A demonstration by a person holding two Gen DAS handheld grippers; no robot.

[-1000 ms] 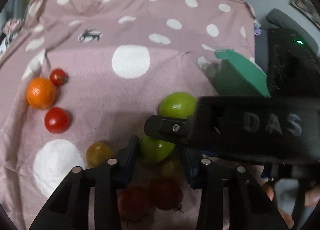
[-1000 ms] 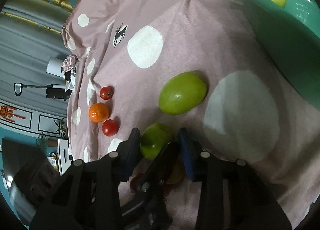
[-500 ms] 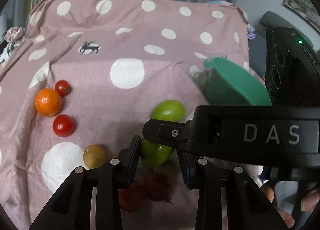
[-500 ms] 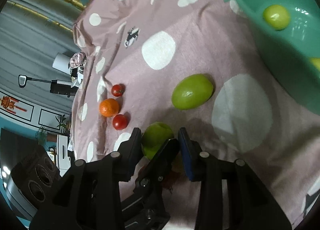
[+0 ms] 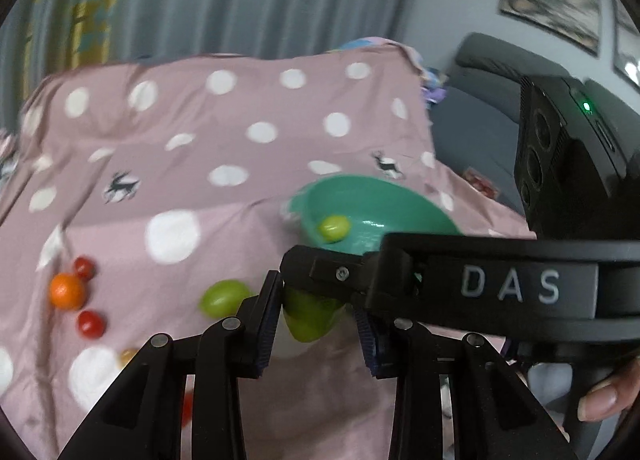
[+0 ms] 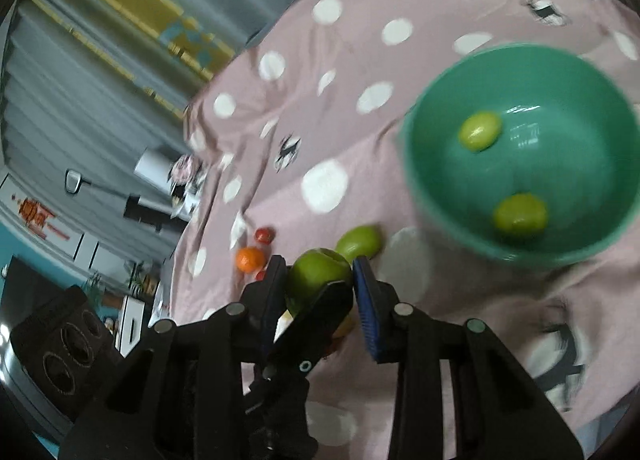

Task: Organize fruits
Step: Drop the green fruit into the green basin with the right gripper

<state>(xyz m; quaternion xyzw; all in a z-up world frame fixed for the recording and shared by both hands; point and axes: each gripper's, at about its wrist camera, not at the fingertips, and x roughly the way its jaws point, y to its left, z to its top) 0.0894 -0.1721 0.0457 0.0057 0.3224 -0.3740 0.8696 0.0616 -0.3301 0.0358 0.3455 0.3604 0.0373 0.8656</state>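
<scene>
We have a green fruit [image 6: 318, 276] pinched between both pairs of tongs at once: the right tongs [image 6: 320, 284] close on its sides, and the left tongs [image 5: 316, 316] grip the same fruit crosswise, so it hangs above the spotted cloth [image 5: 240, 107] just short of the green bowl [image 6: 420, 163]. Two small green fruits [image 6: 479, 131] already lie inside that bowl, so we judge the sorting begun but far from over. Still out on the cloth are another green fruit [image 5: 224, 298], an orange [image 5: 67, 291], two red tomatoes [image 5: 91, 324] beside it and a yellowish one low at the left. By our reckoning the held fruit goes into the bowl next.
</scene>
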